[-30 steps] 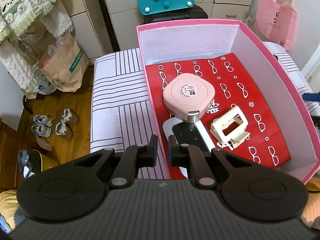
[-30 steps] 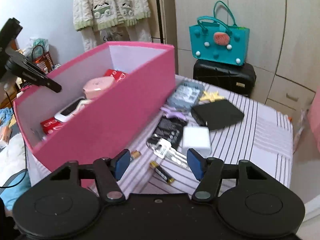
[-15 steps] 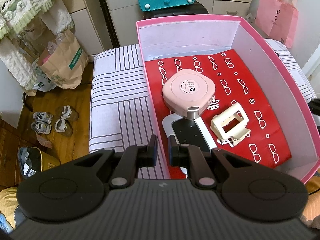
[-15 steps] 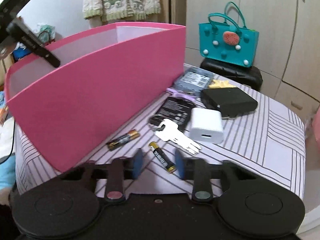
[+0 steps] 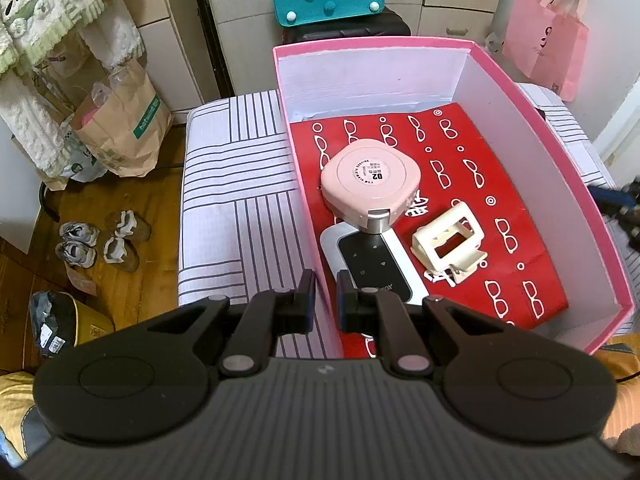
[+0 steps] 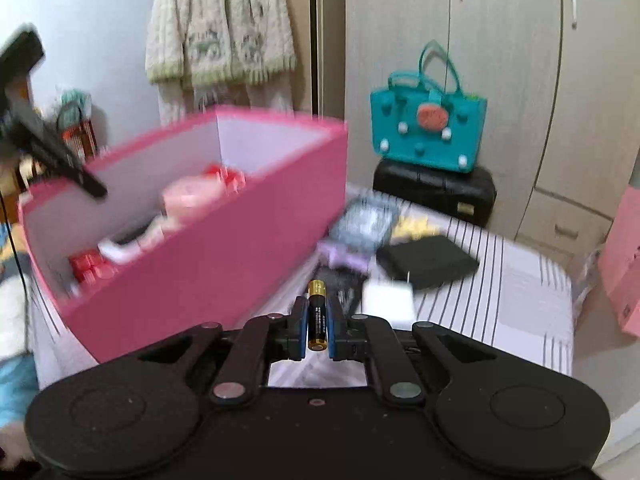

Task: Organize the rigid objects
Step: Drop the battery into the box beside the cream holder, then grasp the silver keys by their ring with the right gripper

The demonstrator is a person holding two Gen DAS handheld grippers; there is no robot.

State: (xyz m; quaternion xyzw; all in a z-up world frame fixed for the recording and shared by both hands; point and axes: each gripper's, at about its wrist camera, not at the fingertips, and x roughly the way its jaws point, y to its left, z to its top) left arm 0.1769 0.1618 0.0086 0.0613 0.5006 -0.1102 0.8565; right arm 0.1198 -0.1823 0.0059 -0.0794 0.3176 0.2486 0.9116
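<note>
My right gripper [image 6: 318, 322] pinches 1 battery [image 6: 317, 314] upright, above the bedspread beside the pink box [image 6: 208, 264]. My left gripper [image 5: 325, 296] clamps its wall. Best carry level, release low inside.

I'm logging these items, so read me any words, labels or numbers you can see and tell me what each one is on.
"02": round sticker on the pink case in the pink box.
"hofwind mo…", partly cut off: green band on the paper bag.
Smaller sticker print, the remote's logo and the battery label: too small or blurred to read.
</note>
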